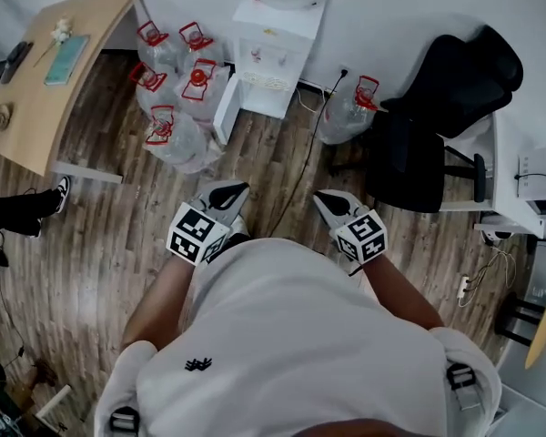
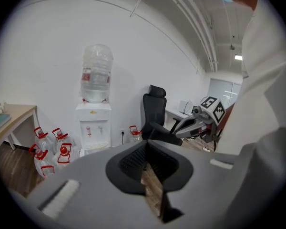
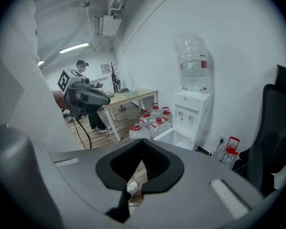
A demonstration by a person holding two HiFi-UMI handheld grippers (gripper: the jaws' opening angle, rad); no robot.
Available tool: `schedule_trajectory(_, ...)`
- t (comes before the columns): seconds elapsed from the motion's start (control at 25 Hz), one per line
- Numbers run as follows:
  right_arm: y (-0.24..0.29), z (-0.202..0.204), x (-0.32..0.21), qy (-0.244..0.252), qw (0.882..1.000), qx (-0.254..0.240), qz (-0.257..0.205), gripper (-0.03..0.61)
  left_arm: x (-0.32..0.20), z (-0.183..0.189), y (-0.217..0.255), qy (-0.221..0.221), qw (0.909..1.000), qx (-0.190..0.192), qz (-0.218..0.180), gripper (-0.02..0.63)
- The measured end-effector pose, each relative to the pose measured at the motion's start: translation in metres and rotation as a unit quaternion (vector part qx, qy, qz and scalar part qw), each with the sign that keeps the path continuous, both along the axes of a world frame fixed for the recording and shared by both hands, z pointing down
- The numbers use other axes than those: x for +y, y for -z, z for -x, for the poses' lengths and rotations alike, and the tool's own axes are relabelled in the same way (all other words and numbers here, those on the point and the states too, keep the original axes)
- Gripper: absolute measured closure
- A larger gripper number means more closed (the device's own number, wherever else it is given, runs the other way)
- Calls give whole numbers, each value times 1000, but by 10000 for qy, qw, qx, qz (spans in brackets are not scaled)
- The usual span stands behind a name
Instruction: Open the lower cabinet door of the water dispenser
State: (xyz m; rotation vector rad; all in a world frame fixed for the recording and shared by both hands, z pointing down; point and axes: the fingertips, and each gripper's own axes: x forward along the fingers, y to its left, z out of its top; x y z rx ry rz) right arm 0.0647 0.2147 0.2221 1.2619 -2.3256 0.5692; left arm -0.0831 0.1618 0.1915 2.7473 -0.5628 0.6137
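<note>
Facing 8 o'clock: open lower cabinet door (image 3: 171,135), clear in right gripper view, mostly hidden in left's.
Left gripper (image 2: 147,143), right gripper (image 3: 142,142): closed, empty.

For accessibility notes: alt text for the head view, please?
Seen from above, a person in a white shirt holds the left gripper and right gripper, both shut and empty, over a wood floor, facing a white water dispenser whose lower cabinet door stands open. Red-handled water bottles flank it.
</note>
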Motion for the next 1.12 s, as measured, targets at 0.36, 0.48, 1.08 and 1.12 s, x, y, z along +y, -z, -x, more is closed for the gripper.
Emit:
schedule_trajectory(0.36,9,-46,79,236,9996,-96,-156,577,84,-69,5,65,10000,23,-66,558)
schedule_trajectory(0.48,13,-54,102,324,9992,-168,-188,578,111,-77,4,142,9999,-49,-24,557)
schedule_trajectory(1.08,25,-67,178,515,9970,-329,-468,577,201,-91,2,292,9993,-218,-72,558)
schedule_trajectory(1.12,26,-68,181,518,9969,-322,-488,578,204,-92,2,301,9993,-207,-78,557)
